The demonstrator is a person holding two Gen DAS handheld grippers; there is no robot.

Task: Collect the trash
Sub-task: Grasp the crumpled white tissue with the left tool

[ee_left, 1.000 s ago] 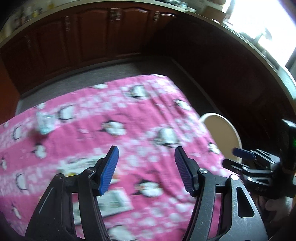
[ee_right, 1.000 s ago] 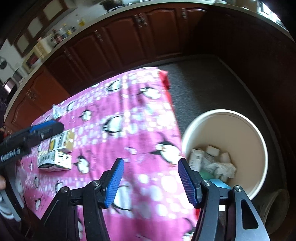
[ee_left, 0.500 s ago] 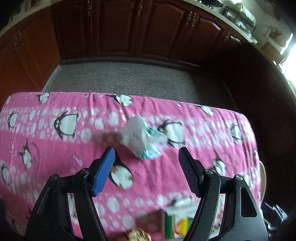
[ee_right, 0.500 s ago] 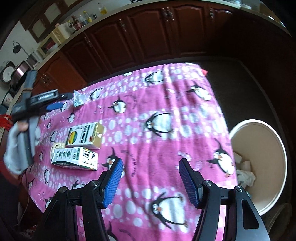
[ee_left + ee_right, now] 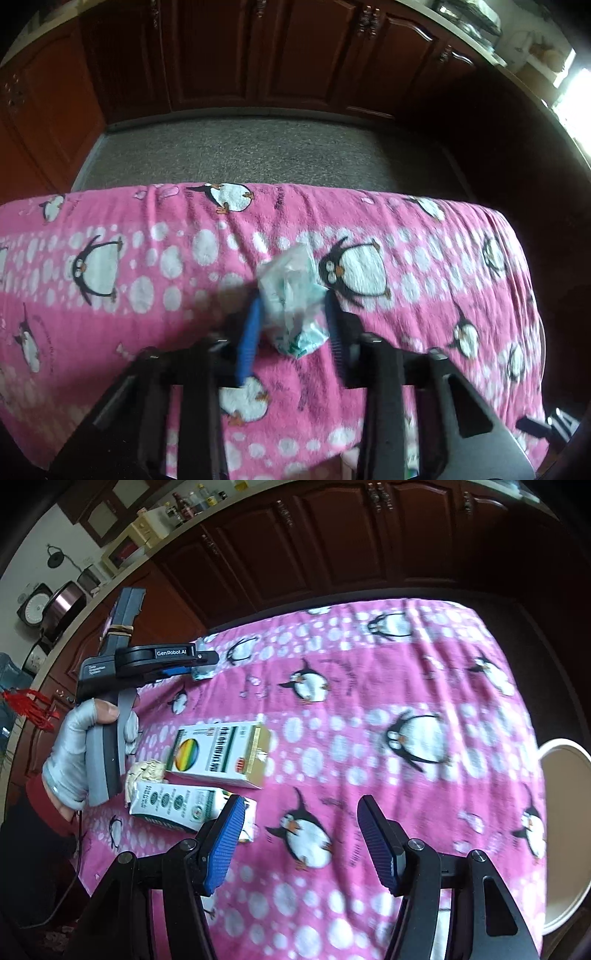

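Note:
A crumpled white and teal plastic wrapper [image 5: 293, 299] lies near the far edge of the pink penguin cloth [image 5: 110, 332]. My left gripper [image 5: 293, 332] has its blue fingers closed in on both sides of the wrapper and grips it; it also shows in the right wrist view [image 5: 201, 661] with the wrapper [image 5: 203, 672] at its tip. My right gripper [image 5: 299, 834] is open and empty above the cloth. Two cartons [image 5: 218, 753] [image 5: 177, 805] and a crumpled paper ball [image 5: 146, 771] lie left of it.
A cream bucket [image 5: 565, 849] stands off the table's right edge. Dark wooden cabinets [image 5: 258, 55] and a grey floor [image 5: 258, 151] lie beyond the table. The person's gloved hand [image 5: 74, 746] holds the left gripper at the left.
My left gripper has moved forward to the wrapper and its fingers have closed onto it. My right gripper has swung left, away from the bucket, and stays open.

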